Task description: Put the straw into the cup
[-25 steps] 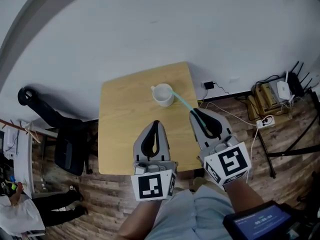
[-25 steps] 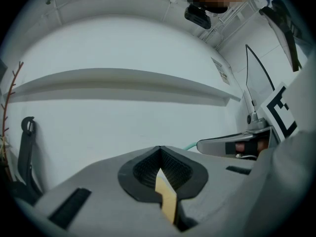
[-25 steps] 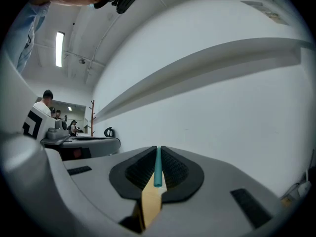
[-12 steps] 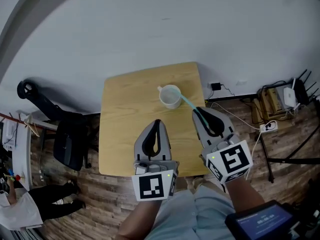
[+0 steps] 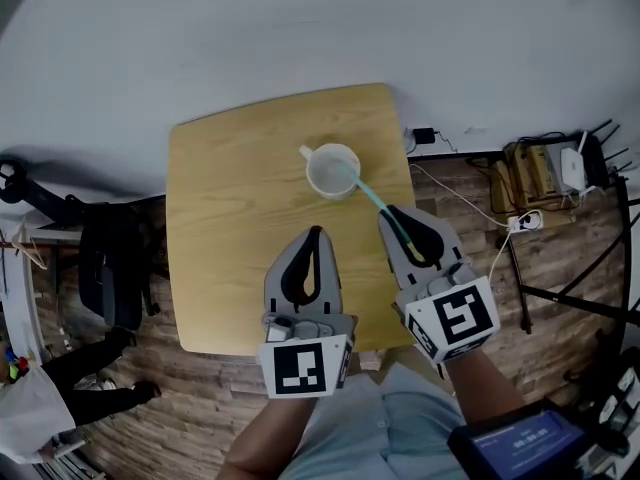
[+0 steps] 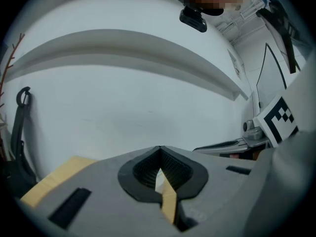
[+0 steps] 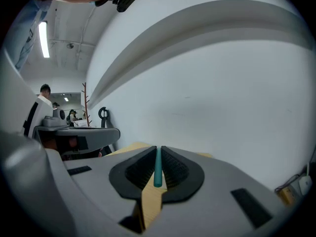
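Note:
A white cup [image 5: 332, 170] with a small handle stands on the square wooden table [image 5: 230, 218], towards its far right. A teal straw [image 5: 372, 196] runs from my right gripper [image 5: 392, 220] up and left, its far tip over the cup's rim. In the right gripper view the jaws are shut on the straw [image 7: 157, 167], whose end points towards the camera. My left gripper [image 5: 314, 236] hovers over the table's near middle, shut with nothing held; in the left gripper view [image 6: 159, 157] only table shows through its jaws.
The wall is behind the table. Right of the table, on the wooden floor, lie cables, a power strip [image 5: 528, 245] and a router [image 5: 566, 173]. A dark chair [image 5: 110, 263] stands left of the table. A person [image 5: 50, 408] stands at the lower left.
The head camera shifted, so the table now sits lower and more to the left. The straw's tip has come over the cup's rim. Both grippers kept their places in view.

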`<state>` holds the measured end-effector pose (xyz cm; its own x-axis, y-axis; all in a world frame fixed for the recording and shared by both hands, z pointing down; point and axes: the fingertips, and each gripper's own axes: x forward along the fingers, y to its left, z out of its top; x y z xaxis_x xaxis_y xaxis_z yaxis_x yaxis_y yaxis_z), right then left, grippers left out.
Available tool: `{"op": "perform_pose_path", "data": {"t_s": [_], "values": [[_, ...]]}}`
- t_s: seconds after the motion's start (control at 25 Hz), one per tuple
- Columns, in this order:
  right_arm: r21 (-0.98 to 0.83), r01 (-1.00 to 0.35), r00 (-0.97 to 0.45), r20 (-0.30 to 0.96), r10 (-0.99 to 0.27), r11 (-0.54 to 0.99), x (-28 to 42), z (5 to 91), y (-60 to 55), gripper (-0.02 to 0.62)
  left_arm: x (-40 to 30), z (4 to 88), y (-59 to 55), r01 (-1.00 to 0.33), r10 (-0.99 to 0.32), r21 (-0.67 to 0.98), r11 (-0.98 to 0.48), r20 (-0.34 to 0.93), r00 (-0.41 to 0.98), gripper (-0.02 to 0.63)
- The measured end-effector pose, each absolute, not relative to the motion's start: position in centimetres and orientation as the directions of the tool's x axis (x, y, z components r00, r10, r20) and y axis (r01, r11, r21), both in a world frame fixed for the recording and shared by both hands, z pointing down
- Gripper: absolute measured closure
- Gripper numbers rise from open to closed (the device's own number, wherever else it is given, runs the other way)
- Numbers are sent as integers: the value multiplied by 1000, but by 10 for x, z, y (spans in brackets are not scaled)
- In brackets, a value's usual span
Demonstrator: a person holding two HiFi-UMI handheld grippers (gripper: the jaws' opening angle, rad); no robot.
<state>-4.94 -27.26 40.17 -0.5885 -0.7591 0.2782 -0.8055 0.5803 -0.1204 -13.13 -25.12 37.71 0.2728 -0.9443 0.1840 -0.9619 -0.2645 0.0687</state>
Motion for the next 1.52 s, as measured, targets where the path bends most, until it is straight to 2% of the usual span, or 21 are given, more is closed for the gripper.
{"op": "perform_pose_path", "data": {"t_s": [0.44, 0.92, 1.32, 1.52], "values": [[-144, -804, -583, 378, -719, 577, -76, 452, -303, 568, -151, 423, -289, -956, -919, 141, -258, 269, 287, 609], [-159, -804, -586, 374, -719, 573, -80, 460, -308, 531, -149, 430, -290, -947, -903, 137, -289, 290, 318, 609], [-172, -825, -565, 249, -787, 538, -46, 402, -288, 526, -122, 389, -270, -938, -911, 84, -335, 223, 345, 609], [-140, -818, -574, 134, -808, 558, -48, 341, -269, 534, -120, 332, -256, -940, -935, 49, -337, 95, 340, 609]]}}
